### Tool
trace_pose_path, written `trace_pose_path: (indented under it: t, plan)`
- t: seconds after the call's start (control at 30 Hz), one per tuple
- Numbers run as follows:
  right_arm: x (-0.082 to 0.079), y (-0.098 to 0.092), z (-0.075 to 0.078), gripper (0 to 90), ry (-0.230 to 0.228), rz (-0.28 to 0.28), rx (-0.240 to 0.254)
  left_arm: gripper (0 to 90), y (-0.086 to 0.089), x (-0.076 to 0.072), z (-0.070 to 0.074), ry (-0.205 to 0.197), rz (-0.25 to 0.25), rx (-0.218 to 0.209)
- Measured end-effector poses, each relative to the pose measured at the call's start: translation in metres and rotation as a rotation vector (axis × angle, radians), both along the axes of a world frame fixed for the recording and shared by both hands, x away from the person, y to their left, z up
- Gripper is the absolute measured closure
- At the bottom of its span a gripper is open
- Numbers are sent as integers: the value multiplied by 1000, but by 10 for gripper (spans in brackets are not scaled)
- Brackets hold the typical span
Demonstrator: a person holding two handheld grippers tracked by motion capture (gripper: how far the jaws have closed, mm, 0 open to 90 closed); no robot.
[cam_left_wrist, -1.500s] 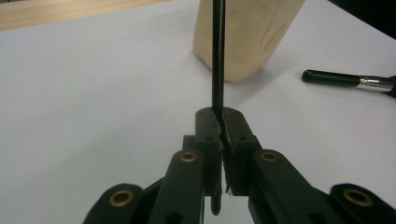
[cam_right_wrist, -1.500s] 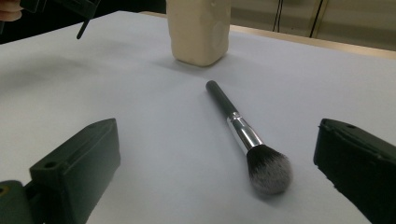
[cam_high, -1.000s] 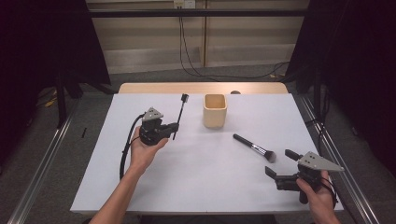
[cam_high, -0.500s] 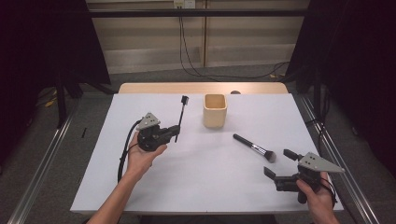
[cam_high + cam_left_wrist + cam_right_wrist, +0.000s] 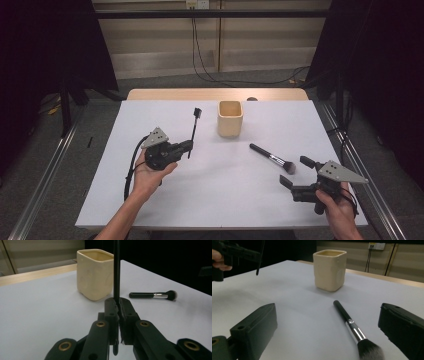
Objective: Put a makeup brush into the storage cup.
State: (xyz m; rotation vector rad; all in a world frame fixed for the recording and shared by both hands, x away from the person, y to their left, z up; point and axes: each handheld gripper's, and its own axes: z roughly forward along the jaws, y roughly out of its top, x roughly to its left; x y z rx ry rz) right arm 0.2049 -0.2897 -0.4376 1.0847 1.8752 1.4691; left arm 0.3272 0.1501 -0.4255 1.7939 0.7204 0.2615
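Observation:
My left gripper (image 5: 189, 146) is shut on a thin black brush (image 5: 194, 127) with a small square head, held off the white table (image 5: 210, 205) left of the cream cup (image 5: 230, 118). In the left gripper view the jaws (image 5: 118, 305) pinch its stem (image 5: 116, 270) upright, with the cup (image 5: 95, 275) just behind. A black makeup brush (image 5: 272, 158) with a silver ferrule lies flat, right of the cup. My right gripper (image 5: 295, 172) is open near the table's front right, by the bristle end. In the right gripper view its jaws (image 5: 328, 313) straddle the makeup brush (image 5: 352, 327) without touching it.
The cup (image 5: 329, 270) stands upright at the back middle of the table. A light wooden strip (image 5: 215, 94) runs along the far edge. Cables hang down the wall behind, and metal rails flank both sides of the table.
My left gripper has drawn a little back toward the person's side, carrying the thin brush with it. The right gripper and the makeup brush have stayed put.

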Motion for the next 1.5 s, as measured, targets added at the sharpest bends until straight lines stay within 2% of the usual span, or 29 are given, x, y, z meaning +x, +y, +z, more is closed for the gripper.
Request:
trace_pose_path:
  t: [0.07,0.17,0.23,0.3,0.4,0.57,0.67,0.87,1.0,1.17,1.3,1.5]
  plan:
    - [3,1,3,18,-1,17,31,861,-1,-3,0,0,-10,-3]
    - [7,6,7,23,6,47,42,861,-5,-7,1,-13,-30,10]
    - [10,11,9,25,24,67,61,861,-7,-10,2,-1,-62,4]
    - [14,17,13,36,25,86,59,861,-11,-15,1,-8,-83,15]
    - [22,28,20,38,18,126,66,861,-16,-19,0,-8,-103,3]
    - [36,49,30,37,26,218,70,861,-22,-21,-1,-4,-114,-10]
    - [44,58,34,44,13,246,81,861,-24,-21,1,-9,-108,-14]
    - [57,74,44,44,-21,284,109,861,-30,-22,4,-13,-115,-35]
    - [63,82,48,41,-21,315,135,861,-36,-23,6,-16,-125,-45]
    - [70,91,50,43,-21,330,124,861,-46,-22,7,-17,-136,-47]
    - [77,98,52,55,-9,337,135,860,-53,-21,6,-18,-143,-41]
    - [82,108,54,66,-10,346,129,861,-63,-19,7,-16,-151,-52]
